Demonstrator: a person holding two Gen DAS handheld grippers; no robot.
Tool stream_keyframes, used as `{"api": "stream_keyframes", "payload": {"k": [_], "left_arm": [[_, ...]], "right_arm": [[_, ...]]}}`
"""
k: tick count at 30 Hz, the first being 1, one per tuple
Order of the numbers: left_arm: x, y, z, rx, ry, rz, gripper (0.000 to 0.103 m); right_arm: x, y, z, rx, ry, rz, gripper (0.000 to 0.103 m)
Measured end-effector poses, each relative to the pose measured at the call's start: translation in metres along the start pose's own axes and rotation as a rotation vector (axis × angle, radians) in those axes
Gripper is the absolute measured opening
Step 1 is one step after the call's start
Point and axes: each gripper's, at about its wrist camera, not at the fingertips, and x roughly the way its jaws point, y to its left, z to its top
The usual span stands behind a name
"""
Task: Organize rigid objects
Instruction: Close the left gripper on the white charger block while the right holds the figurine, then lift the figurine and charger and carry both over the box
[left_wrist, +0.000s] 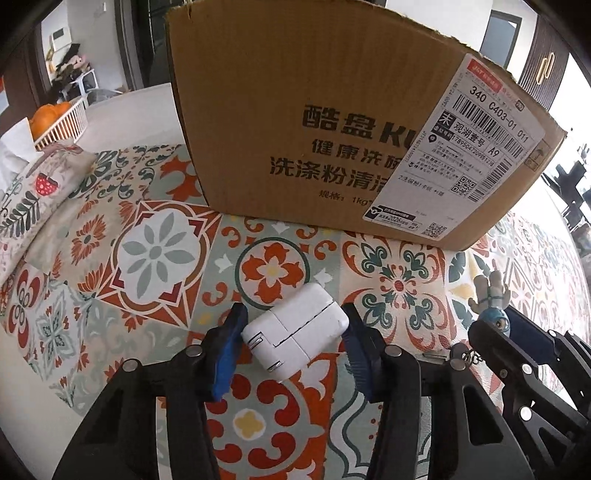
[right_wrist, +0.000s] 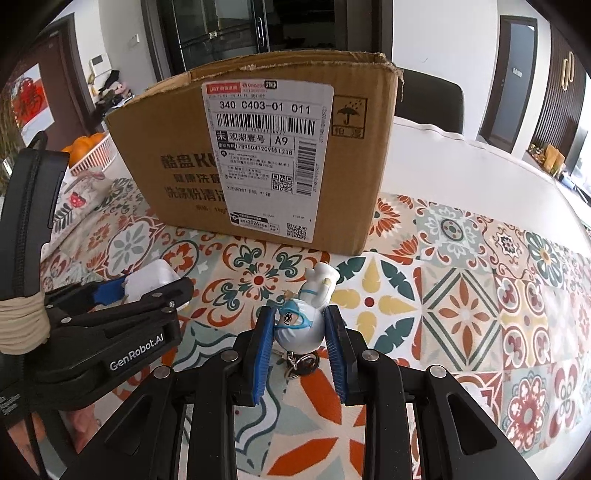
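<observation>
A white power adapter (left_wrist: 295, 328) lies on the patterned tablecloth between the blue pads of my left gripper (left_wrist: 293, 332); the pads touch its two ends. A small figurine keychain (right_wrist: 303, 317) in white suit and blue goggles lies between the pads of my right gripper (right_wrist: 300, 328), which close on its round head. A cardboard box (left_wrist: 332, 122) with a shipping label stands just beyond both grippers; it also shows in the right wrist view (right_wrist: 258, 155). The left gripper and adapter (right_wrist: 155, 277) appear at the left of the right wrist view.
A white basket of oranges (left_wrist: 55, 122) and a floral tissue cover (left_wrist: 40, 184) sit at the far left. The patterned tablecloth (right_wrist: 480, 295) spreads to the right. A dark chair back (right_wrist: 428, 103) stands behind the table.
</observation>
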Motion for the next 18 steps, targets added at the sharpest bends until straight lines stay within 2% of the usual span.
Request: {"api": "stream_keyframes", "payload": {"k": [7,18], "left_arm": [[-0.006,0.002,-0.004,0.026,-0.002,0.003,0.050],[-0.041,0.008,-0.008,0.042,-0.034,-0.016,0.050]], "right_arm": [[-0.001,0.003,-0.003,0.001,0.001,0.006,0.028],[-0.024,0.008,-0.002,0.024,-0.033,0.007,0.028]]}}
